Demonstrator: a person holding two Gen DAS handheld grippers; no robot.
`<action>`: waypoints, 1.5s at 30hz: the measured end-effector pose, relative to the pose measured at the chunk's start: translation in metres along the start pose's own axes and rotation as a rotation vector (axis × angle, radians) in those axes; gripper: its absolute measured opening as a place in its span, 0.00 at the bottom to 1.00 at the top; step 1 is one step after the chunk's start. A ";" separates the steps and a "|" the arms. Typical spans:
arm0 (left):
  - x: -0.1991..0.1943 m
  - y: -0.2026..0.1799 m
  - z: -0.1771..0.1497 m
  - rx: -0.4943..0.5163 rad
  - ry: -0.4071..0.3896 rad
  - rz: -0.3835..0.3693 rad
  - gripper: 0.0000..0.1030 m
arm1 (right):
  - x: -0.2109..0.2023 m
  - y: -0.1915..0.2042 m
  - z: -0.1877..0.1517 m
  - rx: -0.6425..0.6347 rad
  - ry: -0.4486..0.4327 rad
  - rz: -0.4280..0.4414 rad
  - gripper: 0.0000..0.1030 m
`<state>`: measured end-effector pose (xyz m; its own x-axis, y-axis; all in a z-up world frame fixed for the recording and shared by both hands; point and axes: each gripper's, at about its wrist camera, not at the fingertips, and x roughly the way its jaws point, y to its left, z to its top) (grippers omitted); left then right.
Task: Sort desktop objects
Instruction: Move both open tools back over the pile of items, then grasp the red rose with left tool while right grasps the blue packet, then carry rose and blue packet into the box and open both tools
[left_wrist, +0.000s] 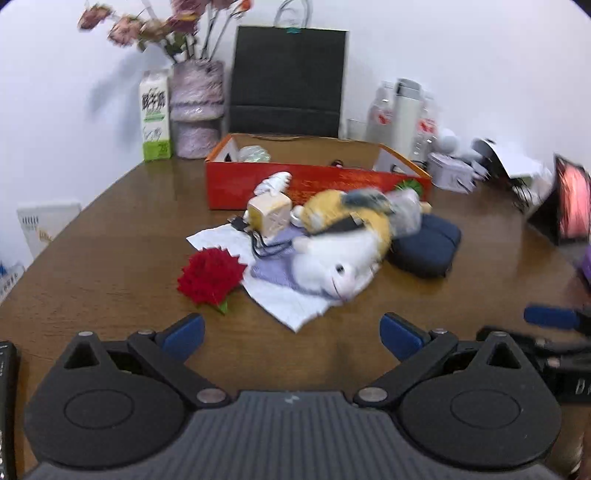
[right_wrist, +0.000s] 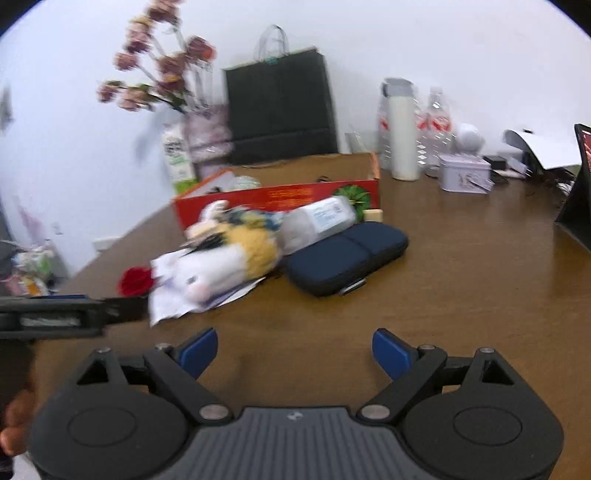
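A pile lies mid-table before a red open box (left_wrist: 317, 182) (right_wrist: 280, 194): a white and yellow plush toy (left_wrist: 343, 251) (right_wrist: 225, 258), a red fabric rose (left_wrist: 210, 277) (right_wrist: 136, 281), a navy zip case (left_wrist: 424, 247) (right_wrist: 347, 258), a beige cube with black cable (left_wrist: 269, 214), white paper (left_wrist: 291, 299) and a white wrapped pack (right_wrist: 319, 221). My left gripper (left_wrist: 291, 334) is open and empty, short of the pile. My right gripper (right_wrist: 293, 354) is open and empty, near the front of the case; it also shows at the right edge of the left wrist view (left_wrist: 550, 317).
At the back stand a black paper bag (left_wrist: 288, 77), a vase of dried flowers (left_wrist: 197, 110), a milk carton (left_wrist: 156, 116), bottles and a white flask (right_wrist: 402, 136), and a small tin (right_wrist: 465, 173). A tablet (left_wrist: 572, 199) leans at the right. Brown table (right_wrist: 480, 295).
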<state>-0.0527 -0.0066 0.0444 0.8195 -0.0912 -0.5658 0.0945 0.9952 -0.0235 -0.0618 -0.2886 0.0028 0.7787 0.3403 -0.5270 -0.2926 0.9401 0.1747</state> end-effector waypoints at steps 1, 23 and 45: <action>0.001 -0.002 -0.006 0.022 -0.008 0.009 1.00 | -0.001 0.001 -0.004 -0.011 -0.001 -0.002 0.88; 0.096 0.083 0.032 -0.127 0.042 0.069 0.49 | 0.136 0.046 0.106 -0.167 -0.023 -0.026 0.58; -0.005 -0.004 -0.023 -0.014 0.073 -0.229 0.39 | 0.020 0.038 0.000 -0.193 0.055 -0.075 0.06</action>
<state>-0.0698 -0.0093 0.0283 0.7347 -0.3119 -0.6024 0.2644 0.9495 -0.1691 -0.0576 -0.2463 -0.0010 0.7723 0.2627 -0.5783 -0.3395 0.9402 -0.0263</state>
